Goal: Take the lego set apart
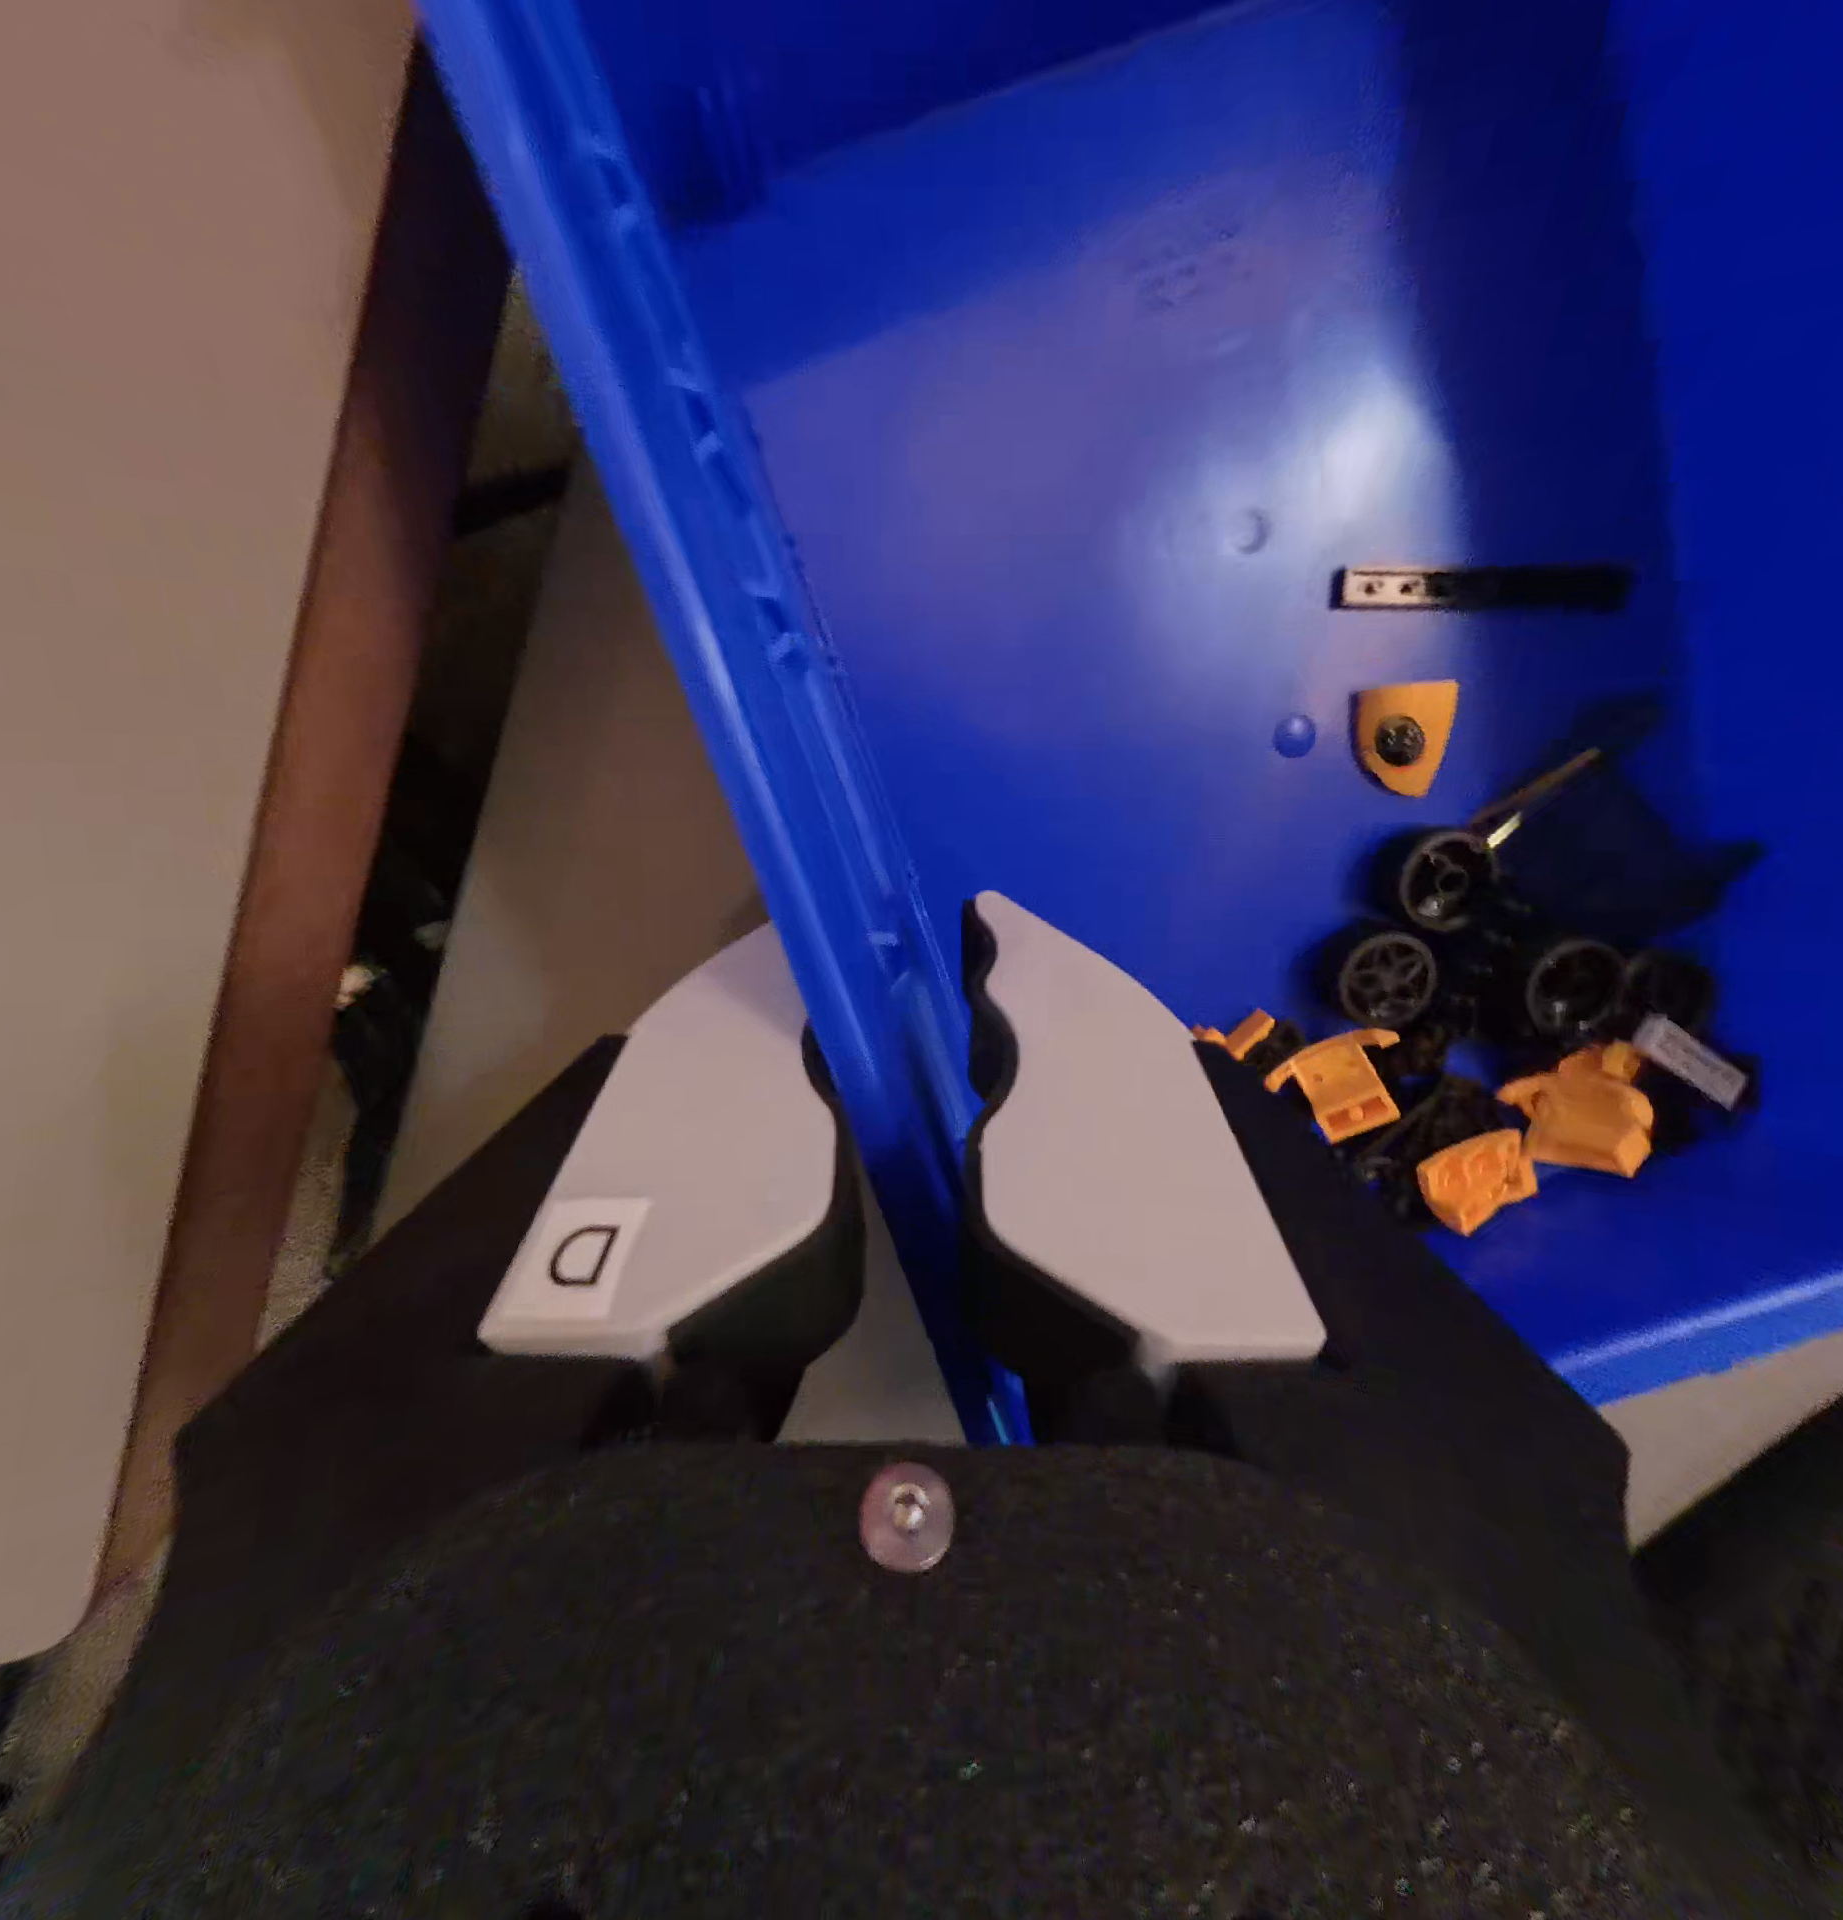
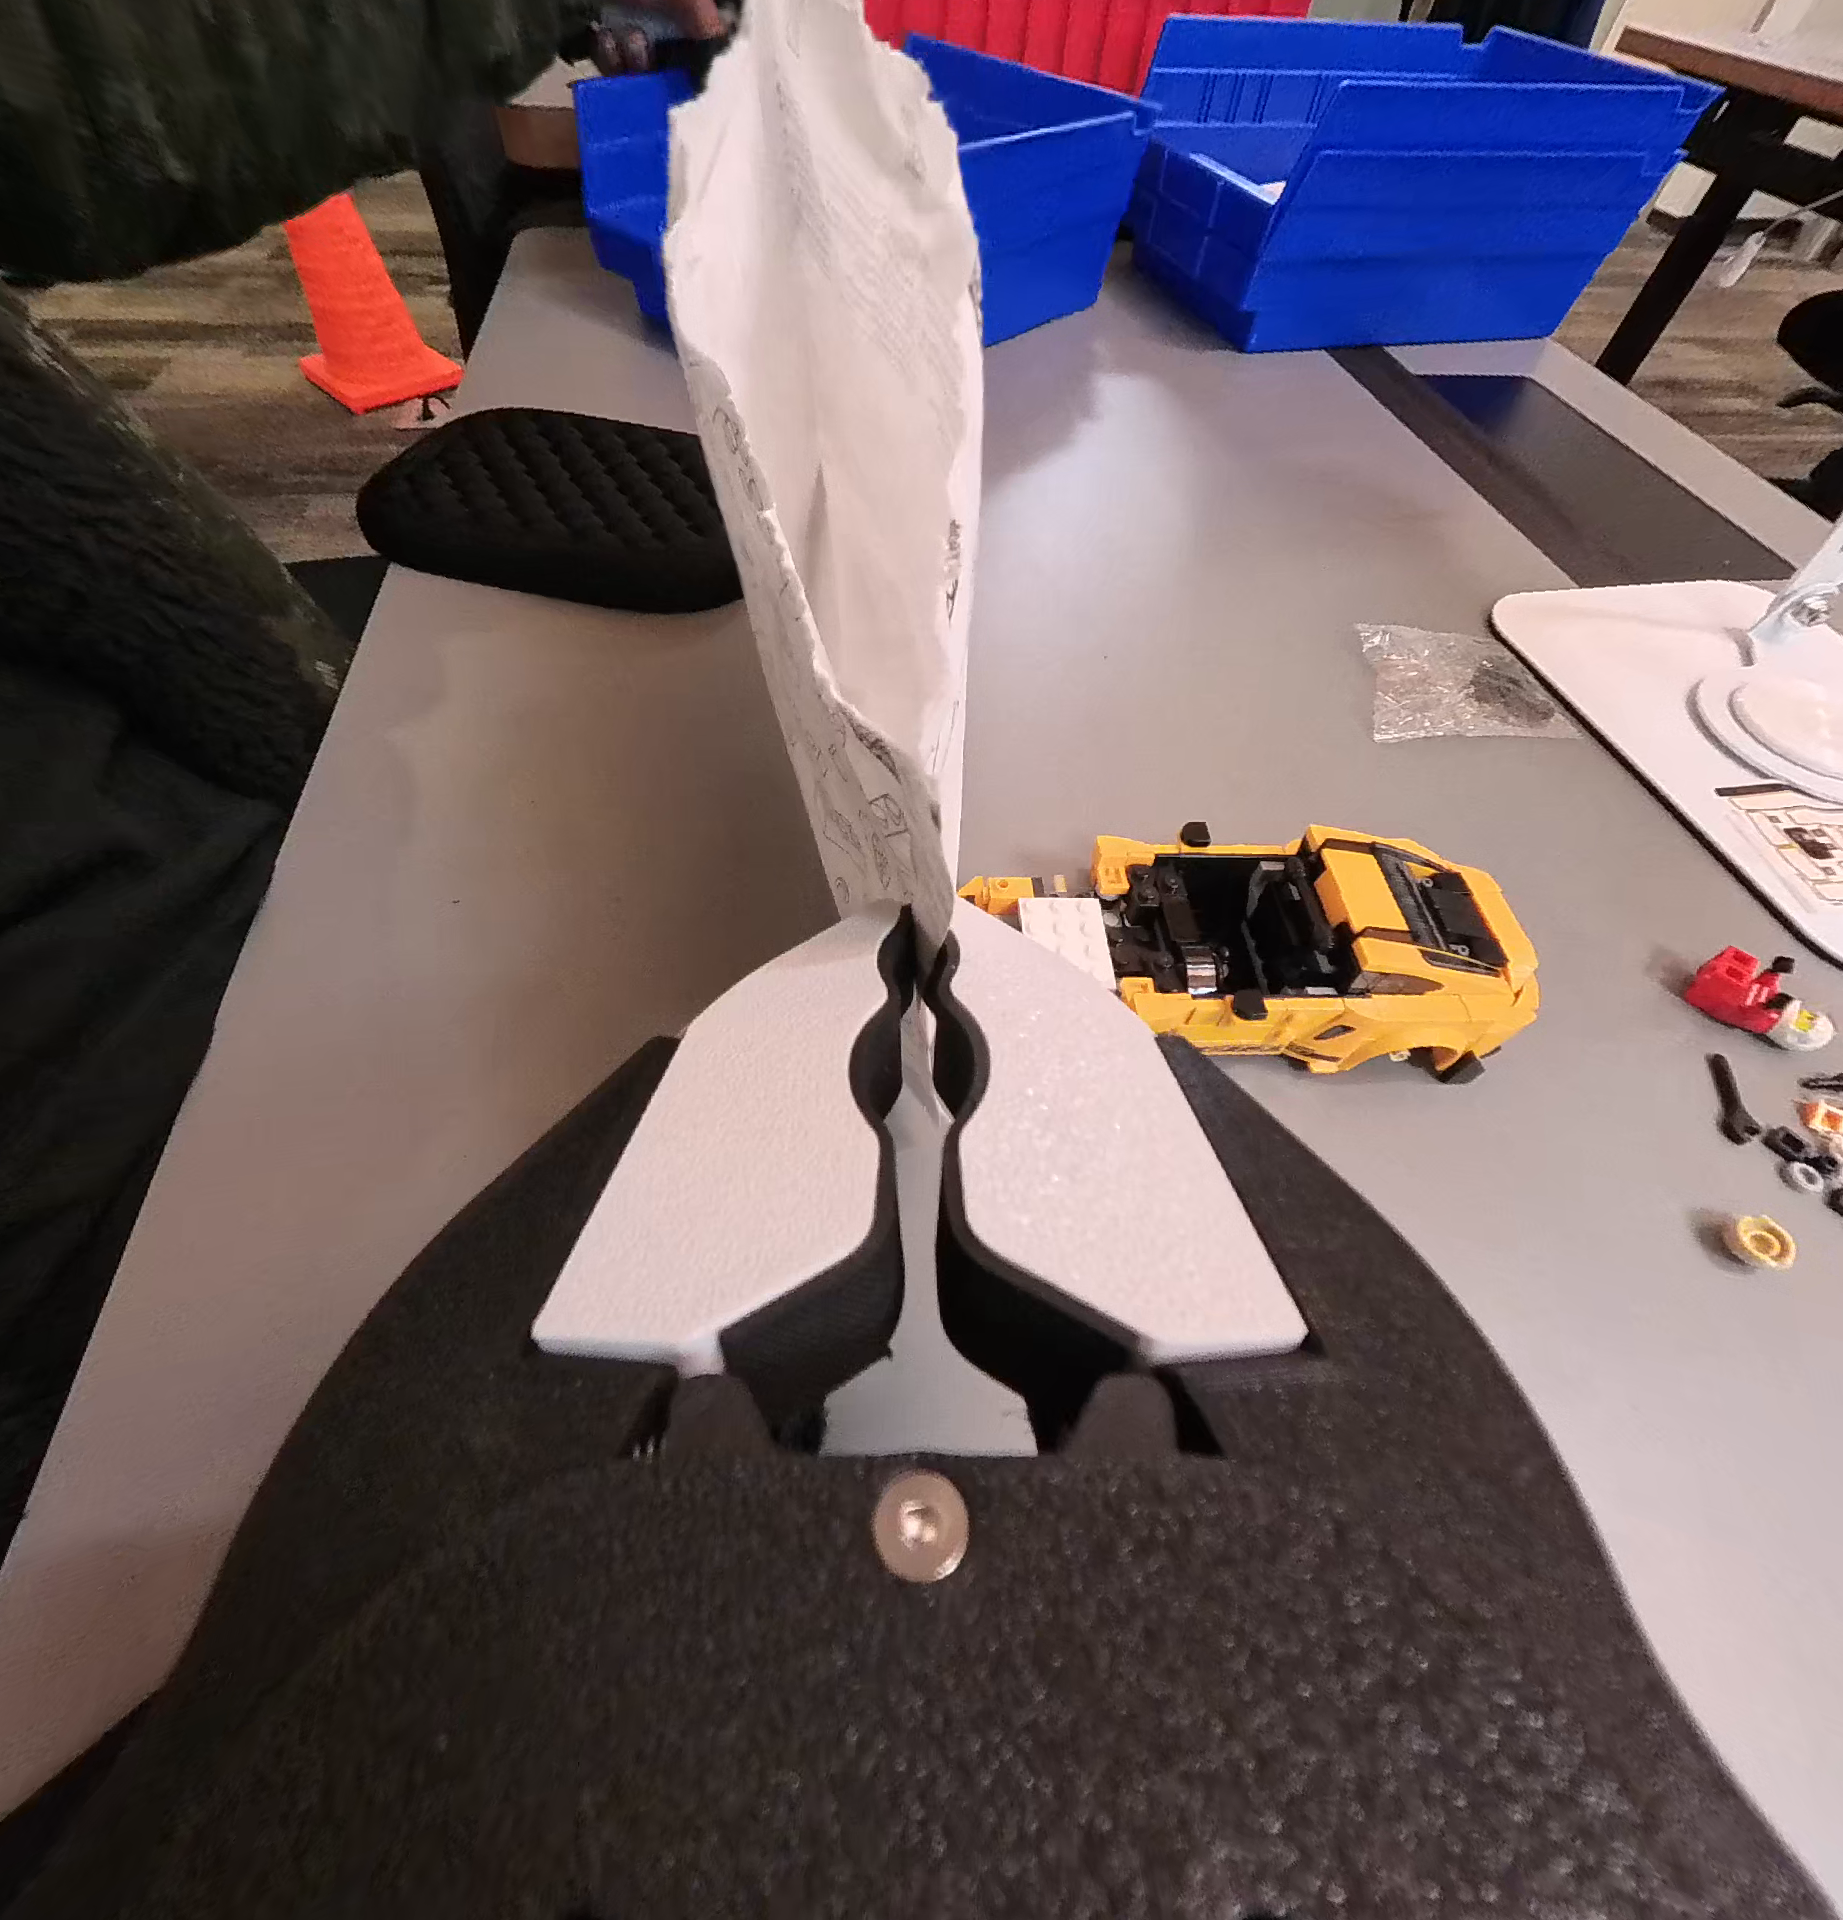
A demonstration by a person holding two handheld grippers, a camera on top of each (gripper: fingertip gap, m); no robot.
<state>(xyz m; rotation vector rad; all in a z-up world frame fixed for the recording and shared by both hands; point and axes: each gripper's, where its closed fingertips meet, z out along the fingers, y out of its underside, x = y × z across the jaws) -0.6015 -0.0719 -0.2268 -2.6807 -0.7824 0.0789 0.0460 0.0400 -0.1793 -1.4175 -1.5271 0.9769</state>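
The left tongs [image 1: 901, 1049] clamp the side wall of a tilted blue bin [image 1: 1052, 436]; loose orange and black lego pieces [image 1: 1499, 1039] lie inside it, right of the tongs. The right tongs [image 2: 925, 961] pinch the lower corner of a white paper bag [image 2: 834, 416] standing upward. The partly stripped yellow lego car [image 2: 1312, 956] sits on the grey surface [image 2: 543, 831] just right of them, small parts [image 2: 1810, 1143] farther right.

The left gripper [image 1: 901, 1049] has two pale grey curved fingers with wavy black inner pads, set in a black, grainy-textured body with one silver screw at its centre (a white sticker with a single black letter sits on one finger). The right gripper [image 2: 922, 966] is built the same, without a sticker. A dark, fuzzy sleeve [image 2: 117, 582] shows beside it.
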